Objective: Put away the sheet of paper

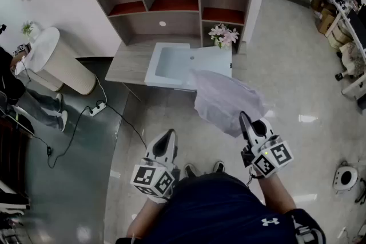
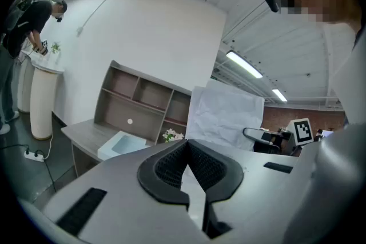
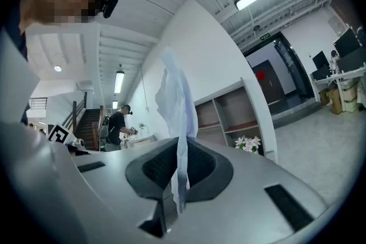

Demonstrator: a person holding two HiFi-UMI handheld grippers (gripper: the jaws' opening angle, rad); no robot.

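- Up at 12 o'clock from the right claw (image 1: 244, 117), the sheet of paper (image 1: 220, 97) is held in the air: white, creased, limp, one edge pinched between that claw's pads.
- Left claw (image 1: 167, 135) is pressed together, empty.
- Likely best: carry it toward the pale tray (image 1: 152, 72) on the surface (image 1: 127, 60) at 11 o'clock, pinch firm, so it cannot slip.

The sheet of paper (image 1: 224, 101) is white and wrinkled; it is standing up in the air, one edge being pinched in the right gripper (image 1: 245, 118).
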